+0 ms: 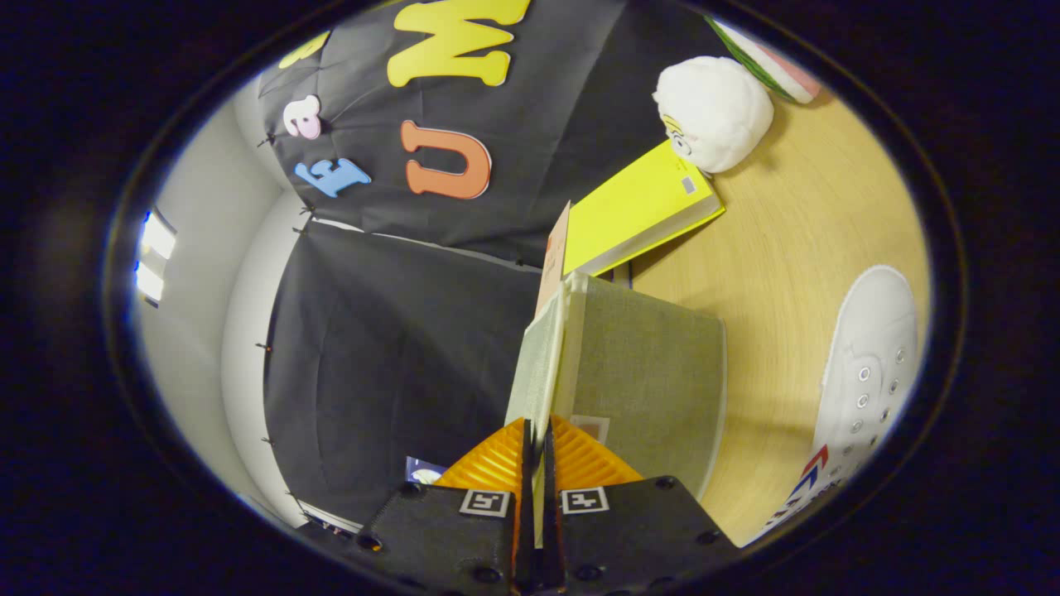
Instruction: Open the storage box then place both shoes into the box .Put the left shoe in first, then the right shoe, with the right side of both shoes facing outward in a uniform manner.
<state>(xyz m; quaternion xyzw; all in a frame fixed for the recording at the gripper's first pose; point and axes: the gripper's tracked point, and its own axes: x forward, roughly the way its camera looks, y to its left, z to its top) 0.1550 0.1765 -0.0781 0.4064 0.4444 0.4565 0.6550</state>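
Observation:
My gripper (538, 451) is rolled onto its side and shut on the thin edge of the storage box's lid (537, 364), both fingers pressing on the fabric flap. The grey-green fabric storage box (650, 372) stands on the wooden table just ahead of the fingers, with the lid lifted away from its body. A white lace-up shoe (869, 364) with red and blue stripes lies on the table past the box's far side. Its toe points away from the fingers.
A yellow book (642, 211) lies on the wooden table (787, 248) beyond the box, with a white plush toy (714, 112) behind it. A striped item (770, 70) lies past the toy. The black booth wall (397, 348) hangs close on the other side.

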